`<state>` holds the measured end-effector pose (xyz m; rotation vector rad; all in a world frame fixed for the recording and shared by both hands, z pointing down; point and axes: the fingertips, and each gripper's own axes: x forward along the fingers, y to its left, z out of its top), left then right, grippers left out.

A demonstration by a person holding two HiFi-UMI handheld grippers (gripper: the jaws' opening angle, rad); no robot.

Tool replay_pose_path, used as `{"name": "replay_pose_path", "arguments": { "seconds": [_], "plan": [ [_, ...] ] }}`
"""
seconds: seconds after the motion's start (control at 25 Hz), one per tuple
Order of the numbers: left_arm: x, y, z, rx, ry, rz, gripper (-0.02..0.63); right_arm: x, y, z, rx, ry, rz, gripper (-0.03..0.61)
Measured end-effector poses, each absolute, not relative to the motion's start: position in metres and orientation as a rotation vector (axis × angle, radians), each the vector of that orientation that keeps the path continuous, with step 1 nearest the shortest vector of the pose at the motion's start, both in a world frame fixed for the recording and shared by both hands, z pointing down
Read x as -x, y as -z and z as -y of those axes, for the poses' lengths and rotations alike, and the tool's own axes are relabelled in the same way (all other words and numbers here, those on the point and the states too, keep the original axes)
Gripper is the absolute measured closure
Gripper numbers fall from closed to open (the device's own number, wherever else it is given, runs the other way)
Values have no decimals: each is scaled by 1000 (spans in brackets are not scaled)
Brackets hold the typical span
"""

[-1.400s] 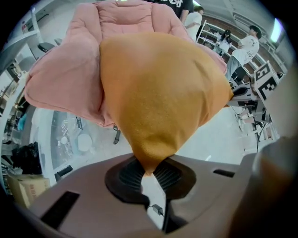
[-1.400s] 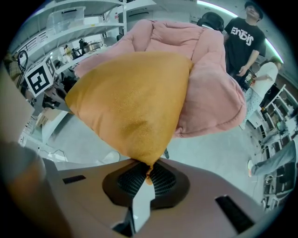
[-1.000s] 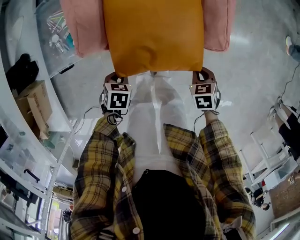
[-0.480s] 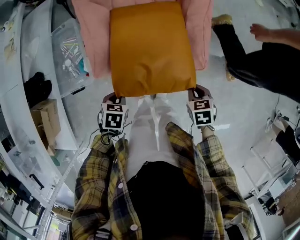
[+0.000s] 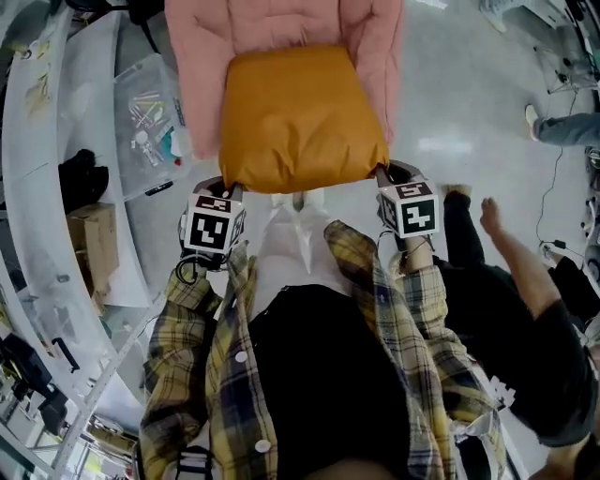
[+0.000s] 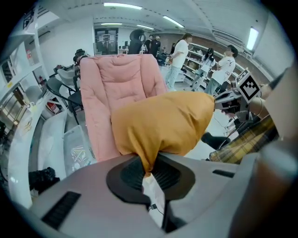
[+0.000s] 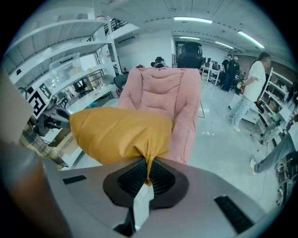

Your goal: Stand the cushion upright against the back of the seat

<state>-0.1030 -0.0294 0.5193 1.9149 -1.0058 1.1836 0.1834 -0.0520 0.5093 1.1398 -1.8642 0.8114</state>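
Observation:
An orange cushion (image 5: 300, 117) hangs in the air in front of a pink padded chair (image 5: 281, 28). My left gripper (image 5: 228, 185) is shut on the cushion's near left corner, and my right gripper (image 5: 382, 173) is shut on its near right corner. In the left gripper view the cushion (image 6: 163, 123) bunches into the black pads (image 6: 132, 174), with the pink chair (image 6: 118, 95) upright behind it. The right gripper view shows the cushion (image 7: 118, 132) pinched at its corner between the jaws, and the chair back (image 7: 170, 90) beyond it.
A clear plastic box (image 5: 150, 122) of small items and a curved white shelf (image 5: 37, 187) lie to the left of the chair. A person (image 5: 525, 309) crouches at the right on the grey floor. Several people (image 6: 186, 51) stand by shelves in the background.
Both grippers have risen with the cushion, lifting it towards the chair back. More of the pink chair shows above it. A person has moved to the lower right.

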Motion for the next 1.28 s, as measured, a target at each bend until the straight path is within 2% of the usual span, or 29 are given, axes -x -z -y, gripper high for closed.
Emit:
{"name": "replay_pose_path", "arguments": {
  "seconds": [0.52,1.28],
  "plan": [
    [87,-432,63,-1959,-1071,1123,583,-196,-433,90,-1167,-839,2050,558],
    [83,-439,169,-1933,-1095,1155,583,-197,-450,202,-1078,-859,2038,558]
  ]
}}
